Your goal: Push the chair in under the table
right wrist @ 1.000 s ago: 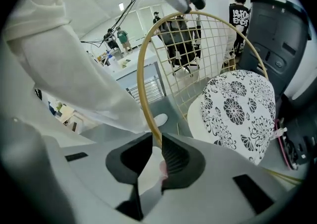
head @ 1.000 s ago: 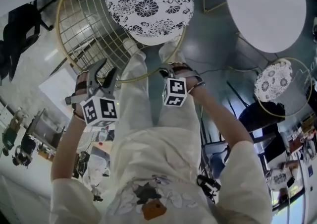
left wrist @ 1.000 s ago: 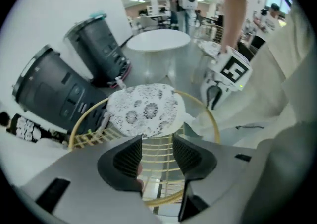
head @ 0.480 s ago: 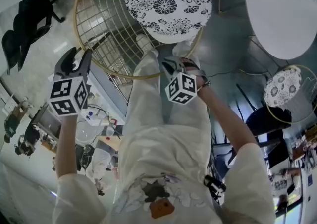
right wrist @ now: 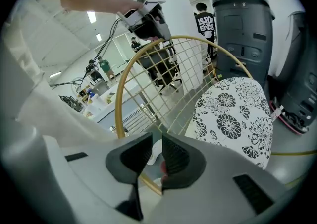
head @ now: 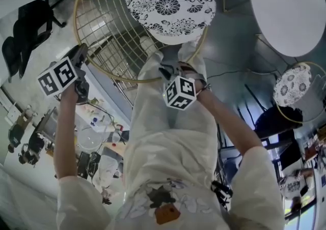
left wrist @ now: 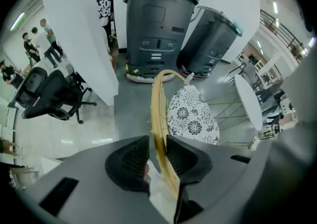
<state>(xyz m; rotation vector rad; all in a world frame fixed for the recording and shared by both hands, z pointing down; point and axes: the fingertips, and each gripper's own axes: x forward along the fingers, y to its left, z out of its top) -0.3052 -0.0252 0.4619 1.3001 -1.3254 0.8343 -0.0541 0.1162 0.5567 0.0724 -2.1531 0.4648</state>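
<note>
L gripper: pads have just been closing. The gap is now narrow and they're clamped on the chair's gold rim, which lies tight vs. the pad on that view's right. R gripper: jaws nearly together, gripping the same rim where it crosses low betw. them, deep at the jaw roots. A sliver of white shows in the gap above it.

L gripper view only: rim seen edge-on, two big grey machines behind, black office chairs, ppl standing. R gripper view only: chair back face-on, w/ L gripper holding the top of the hoop. Head view only: both grippers on the hoop at once, L at its left side, R at its near edge, plus the white round table.

Chair: gold hoop back filled w/ thin wire grid, round seat in black-&-white flower print. It stands in front of the person, left of the table in head view, w/ grey floor betw. seat & tabletop, so not yet under. A 2nd chair, same print, is near the table.

Hidden: chair legs don't show in head view. Table is cut by the frame's top & right. R jaws there are covered by the marker cube.
</note>
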